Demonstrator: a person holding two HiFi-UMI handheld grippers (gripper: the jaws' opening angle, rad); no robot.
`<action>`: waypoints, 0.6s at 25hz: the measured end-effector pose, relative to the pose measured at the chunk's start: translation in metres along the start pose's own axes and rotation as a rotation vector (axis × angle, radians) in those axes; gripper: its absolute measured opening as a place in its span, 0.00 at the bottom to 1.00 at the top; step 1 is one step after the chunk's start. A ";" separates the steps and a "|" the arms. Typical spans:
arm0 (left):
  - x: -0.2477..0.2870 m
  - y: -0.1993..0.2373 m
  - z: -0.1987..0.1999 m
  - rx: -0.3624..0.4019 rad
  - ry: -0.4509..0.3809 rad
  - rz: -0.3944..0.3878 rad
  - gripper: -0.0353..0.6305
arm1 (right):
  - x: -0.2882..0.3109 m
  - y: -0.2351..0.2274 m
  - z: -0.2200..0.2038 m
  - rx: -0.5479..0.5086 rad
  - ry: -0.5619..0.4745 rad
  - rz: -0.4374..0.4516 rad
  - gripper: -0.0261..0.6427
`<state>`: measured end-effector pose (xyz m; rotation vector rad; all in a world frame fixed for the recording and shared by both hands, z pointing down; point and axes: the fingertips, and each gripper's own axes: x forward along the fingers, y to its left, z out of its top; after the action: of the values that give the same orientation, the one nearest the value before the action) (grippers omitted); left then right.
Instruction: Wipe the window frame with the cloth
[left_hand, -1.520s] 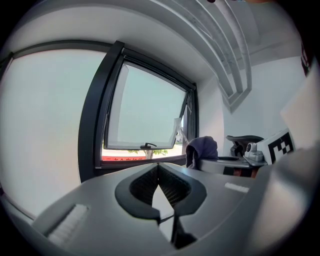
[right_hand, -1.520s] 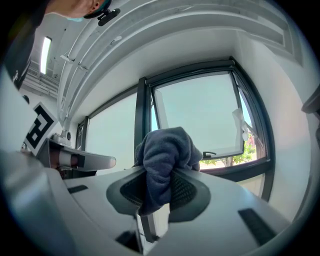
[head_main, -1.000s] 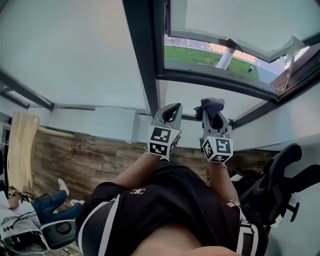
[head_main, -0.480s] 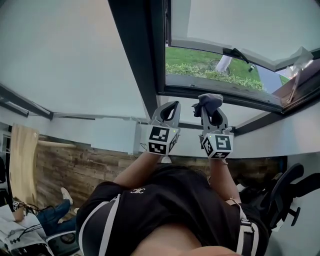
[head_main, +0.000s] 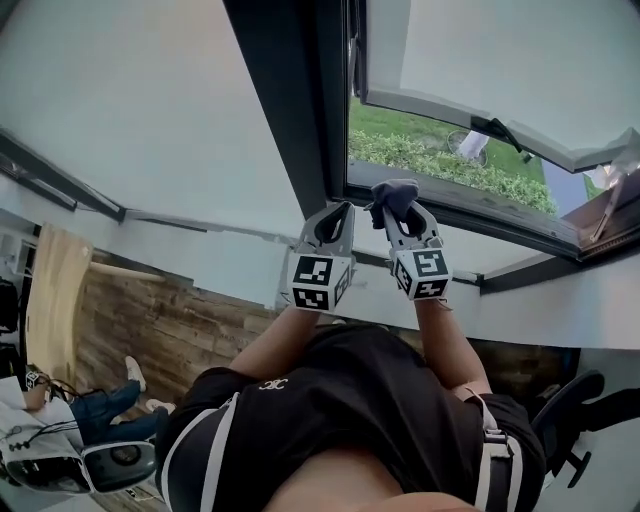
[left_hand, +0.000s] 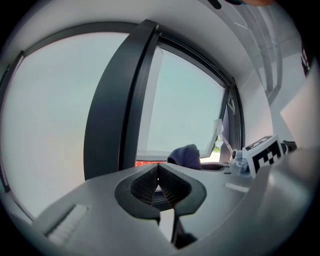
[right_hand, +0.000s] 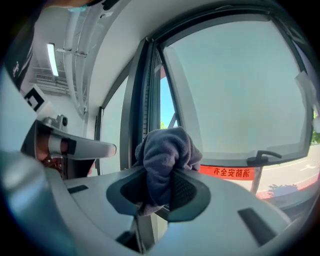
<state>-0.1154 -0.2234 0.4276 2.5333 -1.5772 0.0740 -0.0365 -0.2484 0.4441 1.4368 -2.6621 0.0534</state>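
A bunched dark grey cloth (right_hand: 165, 155) is clamped in my right gripper (head_main: 392, 203), which is shut on it. In the head view the cloth (head_main: 395, 195) sits at the lower bar of the dark window frame (head_main: 440, 200), beside the frame's upright post (head_main: 300, 120). My left gripper (head_main: 340, 215) is raised just left of it, jaws shut with nothing between them. The left gripper view shows its tips (left_hand: 159, 172) meeting, with the cloth (left_hand: 186, 156) beyond and the dark post (left_hand: 117, 105) ahead.
The sash (head_main: 480, 110) is swung open, showing grass and a hedge (head_main: 440, 160) outside. Frosted glass (head_main: 130, 110) fills the left pane. A wooden wall panel (head_main: 150, 330), an office chair (head_main: 590, 410) and a seated person's legs (head_main: 100, 410) lie below.
Both grippers have risen toward the window frame; the cloth now reaches the frame's lower bar near the post. The view has shifted so the opening sits closer.
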 end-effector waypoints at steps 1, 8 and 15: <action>0.000 0.004 0.002 -0.003 -0.003 0.015 0.07 | 0.010 0.002 -0.002 -0.006 0.012 0.019 0.18; -0.004 0.013 0.000 -0.014 0.009 0.084 0.07 | 0.057 0.006 -0.028 -0.017 0.111 0.088 0.18; -0.012 0.018 -0.003 -0.029 0.024 0.140 0.07 | 0.089 0.002 -0.057 -0.003 0.239 0.060 0.18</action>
<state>-0.1366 -0.2197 0.4311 2.3885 -1.7310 0.0974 -0.0814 -0.3161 0.5111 1.2616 -2.5081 0.2126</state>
